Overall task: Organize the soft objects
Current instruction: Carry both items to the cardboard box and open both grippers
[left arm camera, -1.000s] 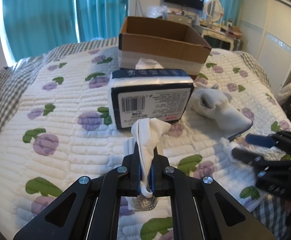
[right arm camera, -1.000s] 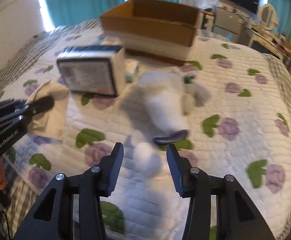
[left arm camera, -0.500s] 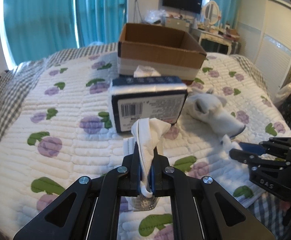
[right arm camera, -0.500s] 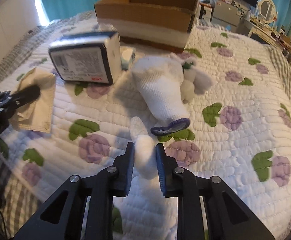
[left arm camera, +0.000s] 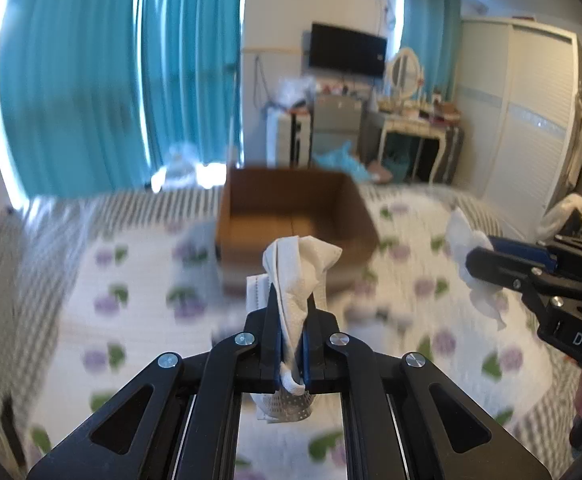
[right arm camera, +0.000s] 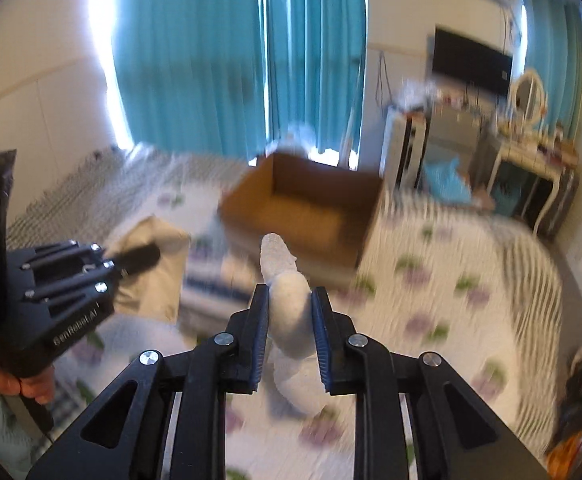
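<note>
My left gripper (left arm camera: 291, 300) is shut on a crumpled white cloth (left arm camera: 303, 264) and holds it up above the quilted bed (left arm camera: 131, 280). My right gripper (right arm camera: 289, 292) is shut on a limb of the white plush toy (right arm camera: 291, 320), whose body hangs below the jaws. The open cardboard box (left arm camera: 295, 208) stands on the bed ahead of both grippers. In the left wrist view the right gripper (left arm camera: 471, 258) comes in from the right with white plush (left arm camera: 463, 236) between its fingers. In the right wrist view the left gripper (right arm camera: 147, 256) shows at left with the cloth (right arm camera: 155, 268).
A blurred tissue pack (right arm camera: 211, 276) lies on the bed in front of the box (right arm camera: 303, 208). Teal curtains (left arm camera: 91, 80), a wall television (left arm camera: 347, 50), a dressing table (left arm camera: 411, 120) and a wardrobe (left arm camera: 523, 120) stand beyond the bed. A hand (right arm camera: 23, 384) grips the left handle.
The right gripper shut on the plush toy's limb. Both grippers then rose off the bed with the cloth and the plush toy, and the views now tilt up toward the box and room.
</note>
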Motion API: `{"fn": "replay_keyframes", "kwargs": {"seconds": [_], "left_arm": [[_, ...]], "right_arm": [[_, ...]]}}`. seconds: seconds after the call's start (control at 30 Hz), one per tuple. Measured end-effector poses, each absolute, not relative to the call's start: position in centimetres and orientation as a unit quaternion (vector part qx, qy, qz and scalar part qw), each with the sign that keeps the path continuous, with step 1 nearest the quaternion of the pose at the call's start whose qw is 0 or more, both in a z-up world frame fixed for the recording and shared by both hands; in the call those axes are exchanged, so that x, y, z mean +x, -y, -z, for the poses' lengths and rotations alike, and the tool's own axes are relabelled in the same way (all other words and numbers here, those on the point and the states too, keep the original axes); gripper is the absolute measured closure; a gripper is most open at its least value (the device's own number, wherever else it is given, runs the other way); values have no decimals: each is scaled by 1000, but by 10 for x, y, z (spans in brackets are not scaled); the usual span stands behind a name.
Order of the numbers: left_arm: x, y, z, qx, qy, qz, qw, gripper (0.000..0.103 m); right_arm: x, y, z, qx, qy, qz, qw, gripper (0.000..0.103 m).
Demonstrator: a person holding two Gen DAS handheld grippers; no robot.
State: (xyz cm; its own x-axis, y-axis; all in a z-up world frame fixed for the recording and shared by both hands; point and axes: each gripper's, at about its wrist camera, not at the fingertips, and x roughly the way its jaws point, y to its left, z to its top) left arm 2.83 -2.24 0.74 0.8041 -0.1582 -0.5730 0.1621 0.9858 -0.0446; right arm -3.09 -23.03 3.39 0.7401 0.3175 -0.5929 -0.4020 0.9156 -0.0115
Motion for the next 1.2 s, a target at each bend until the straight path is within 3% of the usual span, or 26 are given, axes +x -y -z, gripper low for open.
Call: {"fn": "replay_keyframes", "kwargs": {"seconds": [0.17,0.33,0.7,0.73,0.8,0.87,0.93,1.03,1.2], "left_arm": [[84,31,-46,31,-271,72,960,97],[154,41,-50,61,-267,76,959,96],[256,52,25,73,-328,93,937,88],[262,53,32,77,-334,89,935,83],[263,54,38,84,-338,82,934,60],[260,56,39,91,-327,72,938,30],[256,55,35,91,-310,65,944,26],[245,52,25,81,-302,61,948,26],[220,46,-6,83,-283,57,954,25]], "right_arm": [[22,226,-82,-66,-261,-197,943,82],[90,218,-88,-55,-263,-203,941,82],[218,215,5,-9,-342,-197,919,80],[223,217,12,-3,-346,-196,918,79],[230,224,22,6,-350,-196,916,72],[229,225,29,8,-350,-192,917,56],[226,229,26,4,-342,-185,921,50],[218,236,15,5,-331,-179,926,50],[183,248,-25,-3,-302,-169,938,40]]}}
